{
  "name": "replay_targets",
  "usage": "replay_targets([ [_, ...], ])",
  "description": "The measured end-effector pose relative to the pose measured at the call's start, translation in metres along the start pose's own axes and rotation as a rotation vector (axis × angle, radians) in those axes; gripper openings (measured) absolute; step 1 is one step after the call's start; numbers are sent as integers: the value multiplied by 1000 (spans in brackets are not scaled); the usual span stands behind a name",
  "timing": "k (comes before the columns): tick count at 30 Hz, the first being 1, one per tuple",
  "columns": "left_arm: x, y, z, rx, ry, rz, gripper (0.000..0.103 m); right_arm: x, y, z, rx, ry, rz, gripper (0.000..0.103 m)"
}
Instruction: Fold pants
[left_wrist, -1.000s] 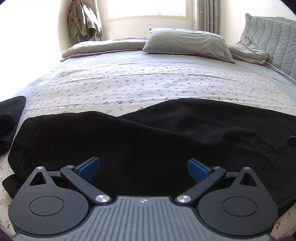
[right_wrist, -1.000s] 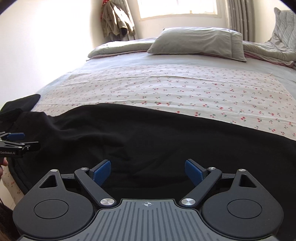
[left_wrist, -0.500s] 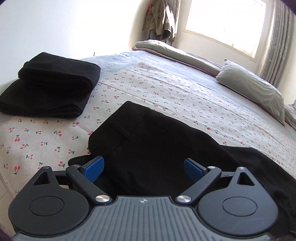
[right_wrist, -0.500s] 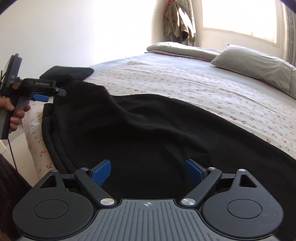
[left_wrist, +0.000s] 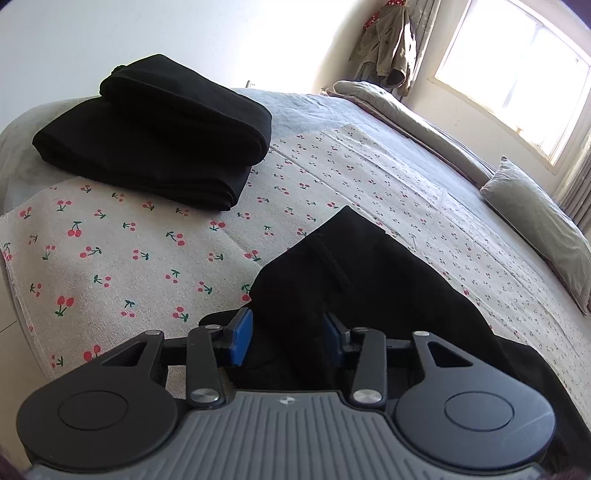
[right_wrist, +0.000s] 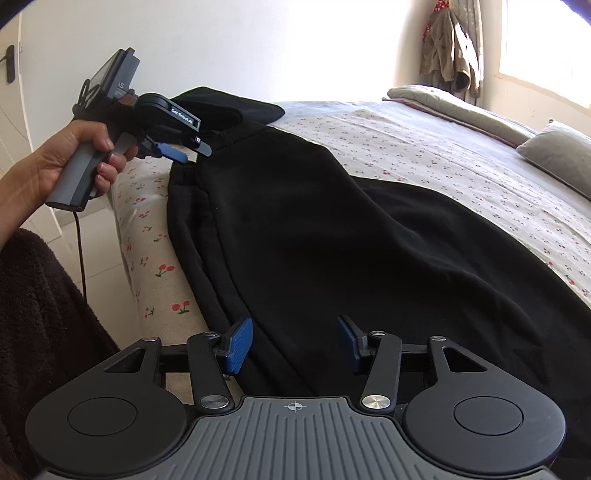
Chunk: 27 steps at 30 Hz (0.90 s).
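Black pants (right_wrist: 332, 229) lie spread across the cherry-print bed sheet (right_wrist: 443, 155). In the left wrist view their waistband corner (left_wrist: 332, 266) rises between the blue pads of my left gripper (left_wrist: 288, 334), whose jaws are partly closed around the cloth. My left gripper also shows in the right wrist view (right_wrist: 181, 147), held in a hand at the waistband. My right gripper (right_wrist: 295, 345) has its jaws partly closed around the pants' near edge by the bed side.
A stack of folded black clothes (left_wrist: 155, 129) lies on the bed corner beyond the waistband. A grey pillow (left_wrist: 543, 229) and a rolled duvet (left_wrist: 399, 107) lie near the window. The bed edge (right_wrist: 147, 258) drops to the floor on the left.
Both grippers swung left toward the waistband end of the pants. Both sets of jaws narrowed from wide open to partly closed over the black cloth.
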<state>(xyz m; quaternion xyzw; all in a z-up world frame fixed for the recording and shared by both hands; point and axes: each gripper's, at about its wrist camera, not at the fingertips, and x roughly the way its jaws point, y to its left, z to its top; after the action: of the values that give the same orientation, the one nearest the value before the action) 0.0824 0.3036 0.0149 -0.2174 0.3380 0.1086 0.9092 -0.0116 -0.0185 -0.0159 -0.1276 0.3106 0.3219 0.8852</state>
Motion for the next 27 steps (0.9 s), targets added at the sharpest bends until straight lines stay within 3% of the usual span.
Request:
replay_targets([
  [5, 15, 6, 6, -42, 96, -83, 37, 5, 7, 3, -12, -8, 37, 41],
  [8, 22, 3, -1, -27, 170, -87, 36, 9, 9, 4, -19, -1, 50, 41],
  [13, 26, 0, -7, -29, 193, -101, 37, 14, 10, 5, -29, -1, 76, 40],
  [17, 26, -3, -9, -46, 158, -77, 35, 19, 11, 6, -41, 0, 85, 40],
  [19, 22, -6, -11, -30, 111, -22, 4, 21, 12, 7, -49, 4, 87, 38],
  [21, 13, -8, -11, -15, 67, -15, 3, 23, 14, 9, -65, 12, 93, 11],
  [24, -7, -9, -7, 2, 2, -20, 3, 19, 18, 14, -90, 3, 100, 1],
  [27, -25, -7, -3, 17, -22, -23, 3, 5, 10, 18, -54, -19, 144, 1],
])
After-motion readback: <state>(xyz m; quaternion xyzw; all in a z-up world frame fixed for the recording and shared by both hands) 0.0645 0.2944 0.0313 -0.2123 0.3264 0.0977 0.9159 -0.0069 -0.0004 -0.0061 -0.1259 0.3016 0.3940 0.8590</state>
